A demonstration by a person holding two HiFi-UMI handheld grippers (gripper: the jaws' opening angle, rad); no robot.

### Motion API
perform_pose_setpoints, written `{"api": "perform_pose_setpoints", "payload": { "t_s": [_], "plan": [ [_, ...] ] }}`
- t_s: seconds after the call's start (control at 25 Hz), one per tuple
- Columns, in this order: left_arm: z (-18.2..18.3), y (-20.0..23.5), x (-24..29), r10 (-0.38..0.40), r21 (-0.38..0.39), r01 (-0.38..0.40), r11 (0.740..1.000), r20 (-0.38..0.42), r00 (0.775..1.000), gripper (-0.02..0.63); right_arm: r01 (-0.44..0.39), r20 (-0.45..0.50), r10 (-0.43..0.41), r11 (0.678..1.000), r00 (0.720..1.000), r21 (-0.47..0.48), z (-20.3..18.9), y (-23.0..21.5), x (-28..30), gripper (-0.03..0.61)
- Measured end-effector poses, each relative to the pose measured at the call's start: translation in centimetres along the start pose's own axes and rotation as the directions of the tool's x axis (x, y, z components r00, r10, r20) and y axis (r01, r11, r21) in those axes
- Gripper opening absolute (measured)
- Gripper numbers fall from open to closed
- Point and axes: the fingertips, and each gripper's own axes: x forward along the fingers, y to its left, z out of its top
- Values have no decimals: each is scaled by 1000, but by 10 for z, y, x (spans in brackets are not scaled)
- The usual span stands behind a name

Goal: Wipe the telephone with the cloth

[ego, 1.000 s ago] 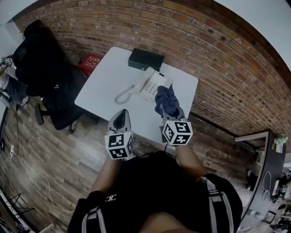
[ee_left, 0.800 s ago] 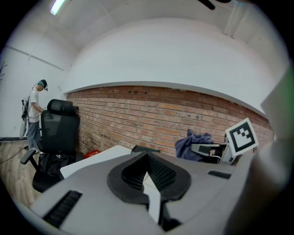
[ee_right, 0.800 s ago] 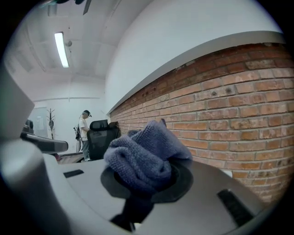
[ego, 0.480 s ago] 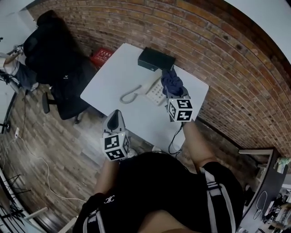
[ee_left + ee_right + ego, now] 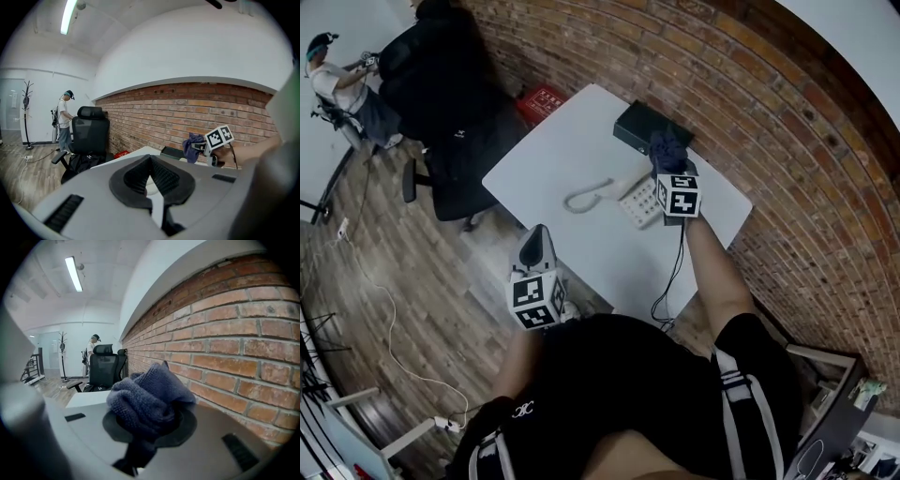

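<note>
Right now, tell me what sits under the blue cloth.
Below the bunched dark blue cloth in the right claw shows the white corded telephone; its far end is covered.

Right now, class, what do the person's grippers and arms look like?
The left gripper and right gripper are grey wedge-shaped shells with dark-padded jaws, each carrying a cube of black-and-white square markers. A black cable runs from the right one along the forearm. The person wears black short sleeves with white stripes.

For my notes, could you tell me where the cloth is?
Head view, right side: the cloth is clamped in the right gripper, close to the telephone and black box.
</note>
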Motion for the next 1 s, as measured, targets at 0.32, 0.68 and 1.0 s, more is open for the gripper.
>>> {"api": "perform_pose_setpoints", "payload": {
  "t_s": [0.32, 0.68, 1.0],
  "plan": [
    [-10, -1, 11, 43, 24, -42, 999, -47, 998, -8, 48, -113, -63, 991, 992, -128, -47, -24, 54, 46],
    [-24, 14, 0, 127, 6, -127, 992, -82, 989, -8, -14, -229, 34, 996, 973, 89, -92, -23, 84, 46],
    [-31, 33, -15, 174, -9, -176, 984, -90, 981, -8, -32, -221, 74, 981, 972, 191, -97, 7, 87, 46]
  ]
}}
